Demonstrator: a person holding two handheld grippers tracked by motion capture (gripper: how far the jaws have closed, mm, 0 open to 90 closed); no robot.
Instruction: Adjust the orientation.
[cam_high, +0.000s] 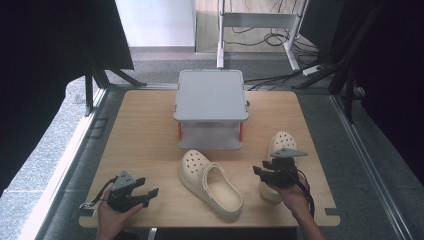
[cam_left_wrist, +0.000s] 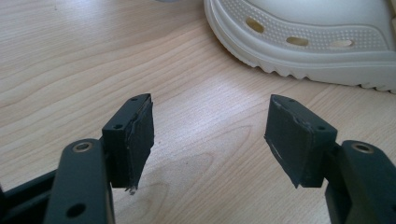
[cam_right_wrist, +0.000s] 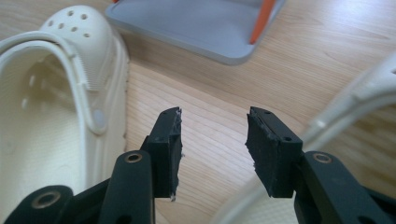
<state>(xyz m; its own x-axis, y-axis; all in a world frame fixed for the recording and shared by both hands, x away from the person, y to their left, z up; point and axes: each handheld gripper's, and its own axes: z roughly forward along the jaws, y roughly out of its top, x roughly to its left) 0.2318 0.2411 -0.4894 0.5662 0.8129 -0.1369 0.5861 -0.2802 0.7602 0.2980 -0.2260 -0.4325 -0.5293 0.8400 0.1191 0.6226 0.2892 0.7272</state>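
Rack: a grey two-level rack (cam_high: 211, 95) stands at the back middle of the wooden table (cam_high: 145, 135); what can be seen of its lower shelf holds nothing.
Middle clog: a cream clog (cam_high: 210, 182) lies in front of the rack, toe toward the back left, its opening facing up with nothing inside.
Right clog: a second cream clog (cam_high: 280, 145) lies near the table's right side, partly under the right gripper.
Left gripper (cam_high: 151, 192): near the front left corner, jaws apart over bare wood, gripping nothing; the middle clog's sole is just ahead of it.
Right gripper (cam_high: 259, 172): jaws apart, nothing between them, over the wood between the two clogs.
Open room: bare table left of the rack and along the left edge.
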